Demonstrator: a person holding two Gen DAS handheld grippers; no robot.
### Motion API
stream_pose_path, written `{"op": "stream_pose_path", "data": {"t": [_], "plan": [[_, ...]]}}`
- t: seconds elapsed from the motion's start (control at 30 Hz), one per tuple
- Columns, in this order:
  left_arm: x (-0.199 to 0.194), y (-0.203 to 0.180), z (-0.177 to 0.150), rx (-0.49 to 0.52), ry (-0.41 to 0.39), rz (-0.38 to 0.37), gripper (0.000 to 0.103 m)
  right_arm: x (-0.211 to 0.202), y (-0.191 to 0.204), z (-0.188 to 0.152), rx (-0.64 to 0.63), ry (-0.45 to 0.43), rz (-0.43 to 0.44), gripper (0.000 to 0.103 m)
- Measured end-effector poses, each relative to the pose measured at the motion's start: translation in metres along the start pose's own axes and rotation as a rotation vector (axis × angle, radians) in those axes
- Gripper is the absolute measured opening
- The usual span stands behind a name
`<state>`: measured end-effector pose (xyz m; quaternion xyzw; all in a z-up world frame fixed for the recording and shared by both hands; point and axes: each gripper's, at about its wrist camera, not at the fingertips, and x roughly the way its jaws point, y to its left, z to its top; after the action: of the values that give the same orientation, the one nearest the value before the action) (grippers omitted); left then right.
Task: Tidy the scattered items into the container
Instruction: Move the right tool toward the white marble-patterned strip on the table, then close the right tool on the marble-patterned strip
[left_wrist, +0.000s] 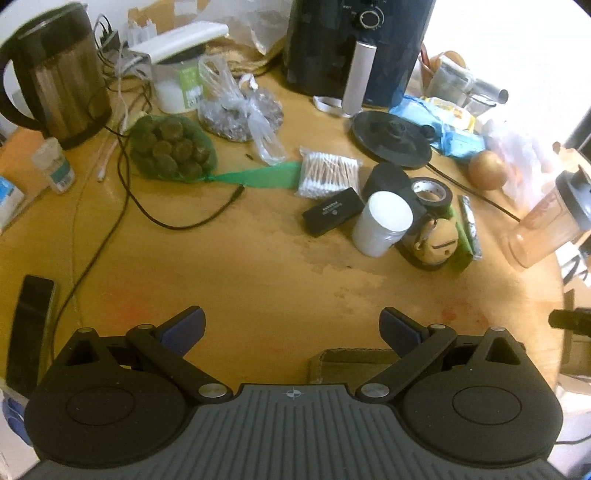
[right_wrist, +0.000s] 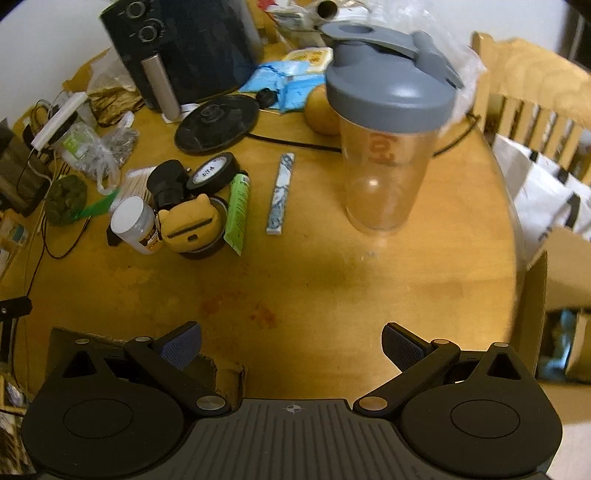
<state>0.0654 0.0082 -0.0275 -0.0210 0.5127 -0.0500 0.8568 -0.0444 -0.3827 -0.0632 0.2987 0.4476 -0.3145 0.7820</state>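
Observation:
Scattered items lie on a round wooden table (left_wrist: 258, 258): a white-lidded jar (left_wrist: 382, 223), a black tape roll (left_wrist: 432, 192), a tan plush case (left_wrist: 437, 240), a flat black box (left_wrist: 332, 216), a pack of cotton swabs (left_wrist: 328, 173) and a green net bag of dark discs (left_wrist: 171, 147). A cardboard box (left_wrist: 351, 363) sits at the table's near edge, partly hidden behind my left gripper (left_wrist: 291, 328), which is open and empty. My right gripper (right_wrist: 291, 345) is open and empty, facing a clear shaker bottle (right_wrist: 388, 122). The jar (right_wrist: 135, 225), tape (right_wrist: 216, 173), a green tube (right_wrist: 238, 208) and a patterned stick (right_wrist: 280, 194) lie to its left.
A kettle (left_wrist: 55, 77), its base (left_wrist: 391, 138), an air fryer (left_wrist: 354, 48), cables (left_wrist: 122, 192), a phone (left_wrist: 31, 328), an onion (left_wrist: 487, 170) and blue packets (left_wrist: 443, 125) crowd the back. A wooden chair (right_wrist: 532, 92) and an open cardboard carton (right_wrist: 554, 280) stand right of the table.

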Motion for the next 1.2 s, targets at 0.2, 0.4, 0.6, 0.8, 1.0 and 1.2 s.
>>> {"op": "stream_pose_path", "data": {"t": [0.2,0.4,0.6,0.8,1.0,1.2], "plan": [[-0.006,0.002,-0.006,-0.003,-0.027,0.001,0.102,0.014,0.005,0.007,-0.075,-0.044,0.026,0.103],[-0.001,0.003,-0.014,0.019,0.016,0.023,0.102,0.028,0.014,0.015,-0.131,-0.098,0.042,0.102],[-0.007,0.006,-0.019,0.020,0.004,0.006,0.102,0.045,0.022,0.022,-0.154,-0.131,0.020,0.091],[-0.007,0.006,-0.022,0.044,0.022,0.012,0.102,0.059,0.026,0.028,-0.175,-0.155,-0.002,0.082],[-0.006,0.012,-0.024,0.033,0.040,0.008,0.102,0.071,0.031,0.034,-0.203,-0.181,-0.035,0.074],[-0.008,0.017,-0.026,0.017,0.047,0.012,0.102,0.089,0.030,0.043,-0.180,-0.194,-0.070,0.063]]}}
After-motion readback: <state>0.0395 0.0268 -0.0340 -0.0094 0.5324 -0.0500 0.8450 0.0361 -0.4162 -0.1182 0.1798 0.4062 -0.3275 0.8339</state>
